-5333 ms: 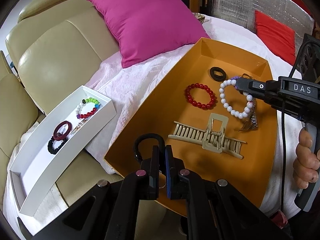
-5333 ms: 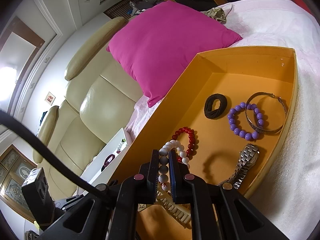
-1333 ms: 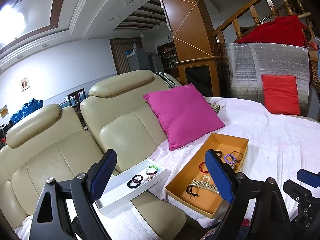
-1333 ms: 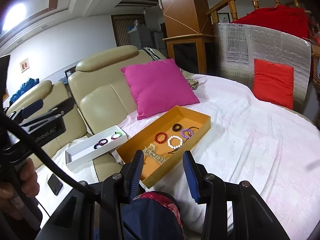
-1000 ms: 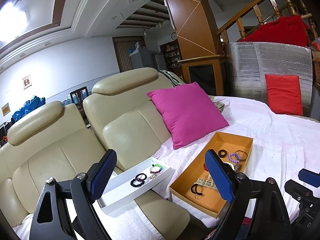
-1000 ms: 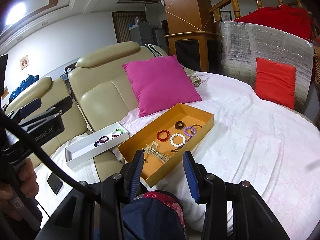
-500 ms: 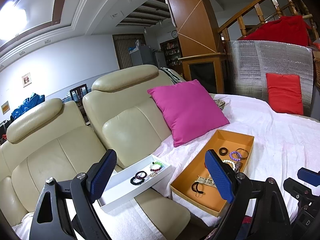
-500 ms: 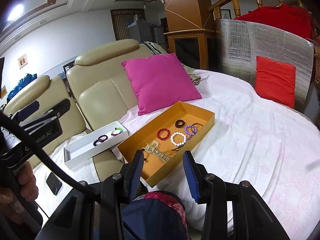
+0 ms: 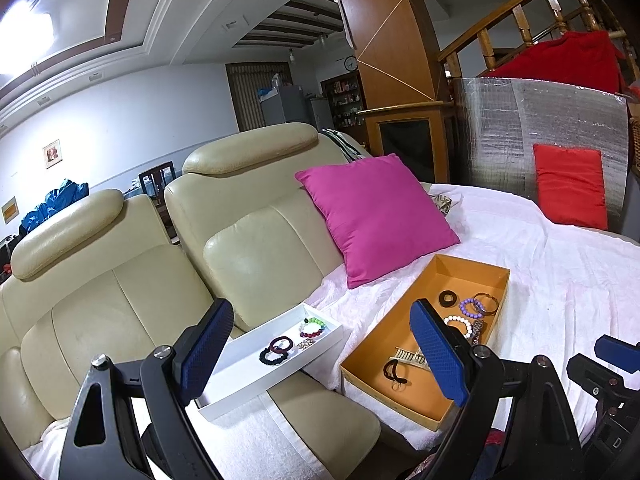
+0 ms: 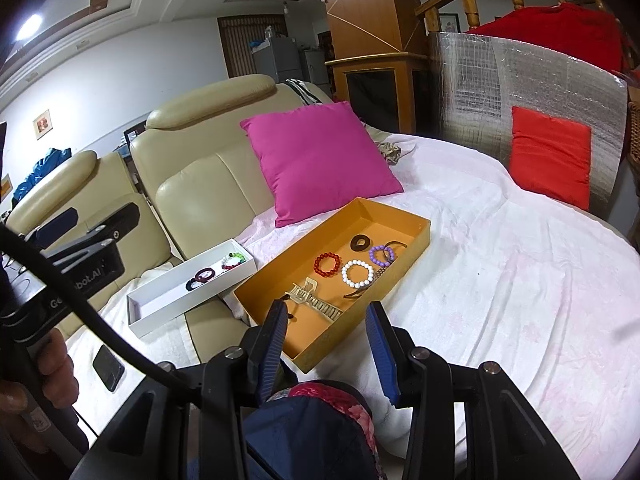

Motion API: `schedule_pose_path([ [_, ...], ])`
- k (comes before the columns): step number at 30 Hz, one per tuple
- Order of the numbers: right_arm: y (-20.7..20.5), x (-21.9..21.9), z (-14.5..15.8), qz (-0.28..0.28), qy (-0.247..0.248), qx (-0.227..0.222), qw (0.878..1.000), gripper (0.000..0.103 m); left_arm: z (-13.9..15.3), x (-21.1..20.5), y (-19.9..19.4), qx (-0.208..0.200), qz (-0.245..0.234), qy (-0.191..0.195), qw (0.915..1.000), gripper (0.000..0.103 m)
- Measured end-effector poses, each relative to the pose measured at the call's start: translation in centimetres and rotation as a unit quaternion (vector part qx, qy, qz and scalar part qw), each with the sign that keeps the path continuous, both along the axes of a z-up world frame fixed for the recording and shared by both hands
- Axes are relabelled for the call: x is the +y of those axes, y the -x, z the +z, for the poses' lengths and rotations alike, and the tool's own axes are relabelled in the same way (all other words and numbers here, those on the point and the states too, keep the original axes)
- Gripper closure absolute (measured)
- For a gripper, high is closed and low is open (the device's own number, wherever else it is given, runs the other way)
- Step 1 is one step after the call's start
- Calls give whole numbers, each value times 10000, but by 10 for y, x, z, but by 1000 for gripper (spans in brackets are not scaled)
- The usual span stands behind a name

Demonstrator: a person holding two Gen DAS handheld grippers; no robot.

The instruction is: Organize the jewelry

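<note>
An orange tray [image 10: 416,240] lies on the white sheet and holds a red bead bracelet [image 10: 327,264], a white bead bracelet [image 10: 357,273], a purple bead bracelet [image 10: 380,254], a dark ring, a watch and a beige hair claw [image 10: 316,300]. It also shows in the left wrist view [image 9: 464,272]. A white box [image 9: 256,368] on the sofa seat holds several bracelets; it also shows in the right wrist view [image 10: 168,304]. My left gripper [image 9: 320,356] is open wide and empty, held back from both. My right gripper [image 10: 326,344] is open and empty, short of the tray's near edge.
A pink cushion [image 10: 320,160] leans behind the tray. A red cushion [image 10: 550,156] rests against a silver panel at the right. A phone [image 10: 108,368] lies on the white towel near the sofa. Cream sofa backs [image 9: 248,240] stand at the left.
Earlier both grippers were shut low over the tray, the right on the white bead bracelet. Now both are open, empty and pulled back; over the last second little has moved.
</note>
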State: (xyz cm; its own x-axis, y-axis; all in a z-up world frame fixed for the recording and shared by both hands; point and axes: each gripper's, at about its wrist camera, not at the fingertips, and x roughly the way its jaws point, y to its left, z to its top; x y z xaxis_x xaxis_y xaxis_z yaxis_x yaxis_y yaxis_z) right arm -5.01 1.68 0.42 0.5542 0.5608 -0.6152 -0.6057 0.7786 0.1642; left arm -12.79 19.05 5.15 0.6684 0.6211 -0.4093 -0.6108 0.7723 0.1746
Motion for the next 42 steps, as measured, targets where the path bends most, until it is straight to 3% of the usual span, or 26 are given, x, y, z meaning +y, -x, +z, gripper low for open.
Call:
schedule_pose_path([
  [31, -1, 11, -1, 59, 38, 24, 10000, 58, -9, 9, -3, 117, 35, 134, 9998, 13],
  [42, -27, 27, -9, -39, 179, 40, 9998, 58, -18, 22, -17, 179, 104, 263, 9994, 13],
])
